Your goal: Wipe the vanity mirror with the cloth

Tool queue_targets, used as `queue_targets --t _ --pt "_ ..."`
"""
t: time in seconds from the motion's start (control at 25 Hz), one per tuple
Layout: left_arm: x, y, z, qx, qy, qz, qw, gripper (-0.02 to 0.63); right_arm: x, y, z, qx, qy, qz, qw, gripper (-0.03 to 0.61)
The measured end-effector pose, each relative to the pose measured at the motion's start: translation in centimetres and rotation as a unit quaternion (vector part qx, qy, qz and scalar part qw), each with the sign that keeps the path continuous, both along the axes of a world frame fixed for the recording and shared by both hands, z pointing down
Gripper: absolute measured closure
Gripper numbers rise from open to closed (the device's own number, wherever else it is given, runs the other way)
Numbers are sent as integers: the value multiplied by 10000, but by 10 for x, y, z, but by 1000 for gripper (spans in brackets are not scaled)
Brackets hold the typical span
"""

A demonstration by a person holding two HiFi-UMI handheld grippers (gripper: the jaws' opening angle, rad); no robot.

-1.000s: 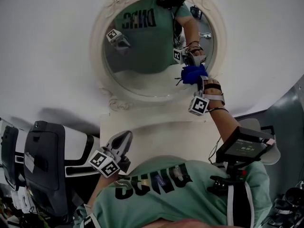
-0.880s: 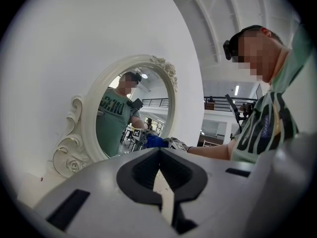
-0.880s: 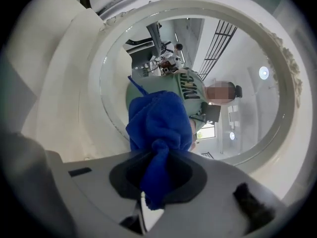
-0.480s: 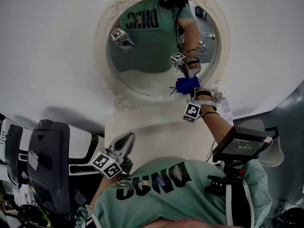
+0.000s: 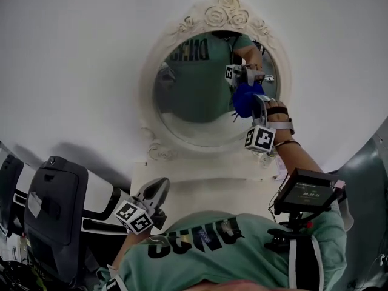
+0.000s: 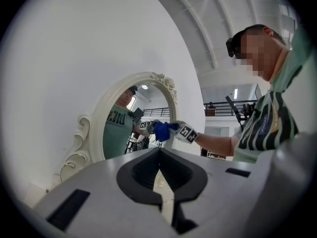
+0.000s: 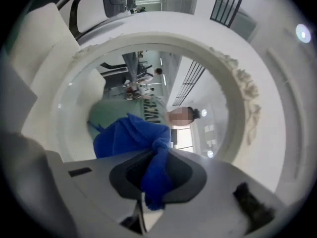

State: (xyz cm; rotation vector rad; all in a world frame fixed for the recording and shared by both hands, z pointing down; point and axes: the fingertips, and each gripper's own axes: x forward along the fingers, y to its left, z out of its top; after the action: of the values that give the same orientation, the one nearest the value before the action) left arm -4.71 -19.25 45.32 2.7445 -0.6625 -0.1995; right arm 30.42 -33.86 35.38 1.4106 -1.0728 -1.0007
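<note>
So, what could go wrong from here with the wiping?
The right gripper pinches only a narrow fold of the cloth, so it might slip out. Its hard jaws are near the mirror glass and could scrape it. The left gripper hangs low, away from the mirror, so a firm push may shift it.

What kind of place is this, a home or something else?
Probably a large hall or workshop, not a home. The left gripper view shows a high beamed ceiling and a balcony railing, and a black chair stands near the ornate mirror.
</note>
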Motion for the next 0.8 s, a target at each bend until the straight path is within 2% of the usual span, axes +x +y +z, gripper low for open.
queue_targets --t 0.12,0.2,0.28,0.48,0.56,0.8 --pt "-2 1 -4 75 97 20 9999 604 -4 7 -102 874 679 53 9938 526" --pt "-6 -1 -2 87 162 16 9998 604 -6 10 -149 1228 1128 155 9859 526" --pt "-8 -2 -2 77 197 7 9998 604 -9 8 -173 1327 1501 218 9795 526" --pt "-4 -2 -3 40 271 79 9996 604 -15 3 -185 1552 2254 324 9613 526" --pt "-2 -2 -4 32 255 142 9996 604 -12 5 -187 1668 2316 450 9573 526" --pt "-8 -3 -1 -18 205 190 9996 604 4 11 -172 1385 1795 768 9709 528"
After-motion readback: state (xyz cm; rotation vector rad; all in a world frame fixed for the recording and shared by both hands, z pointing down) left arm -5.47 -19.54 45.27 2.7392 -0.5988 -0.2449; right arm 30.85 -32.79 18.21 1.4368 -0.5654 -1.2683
